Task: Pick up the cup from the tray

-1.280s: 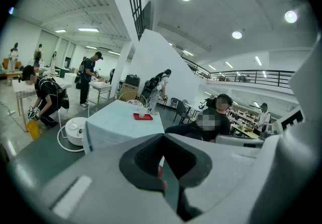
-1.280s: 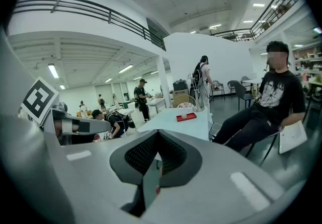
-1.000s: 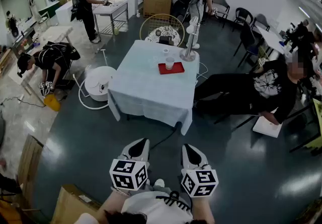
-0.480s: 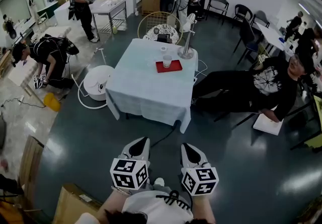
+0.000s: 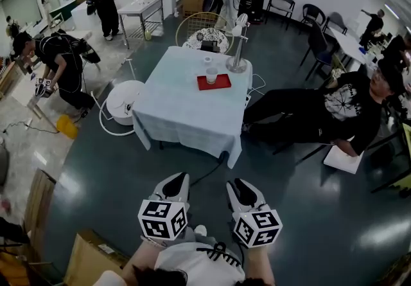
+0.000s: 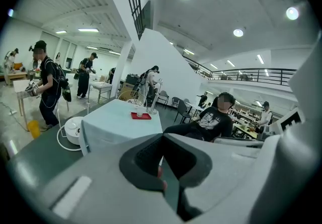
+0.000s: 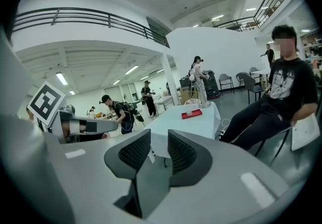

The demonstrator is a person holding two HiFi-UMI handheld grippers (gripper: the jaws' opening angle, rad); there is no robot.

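A pale cup (image 5: 211, 75) stands on a red tray (image 5: 214, 83) at the far side of a table (image 5: 186, 114) covered with a light blue cloth. Both grippers hover low over the dark floor, well short of the table. My left gripper (image 5: 178, 179) is shut with nothing in it. My right gripper (image 5: 235, 184) has just been opening; its jaws stand a little apart and hold nothing. The left gripper view shows its jaws (image 6: 162, 136) met, with the tray (image 6: 141, 116) far ahead. The right gripper view shows a narrow gap (image 7: 158, 135) and the tray (image 7: 191, 114) far off.
A second small cup (image 5: 207, 60) and a metal stand (image 5: 238, 53) share the tabletop. A seated person (image 5: 334, 111) stretches their legs toward the table's right side. A white round appliance (image 5: 122, 101) and its hose lie on the floor at left. Cardboard boxes (image 5: 37, 207) sit nearby.
The right gripper's jaws have parted slightly. The person bending at the far left has stood up, and the people at the back have walked on. The table sits slightly higher in view.
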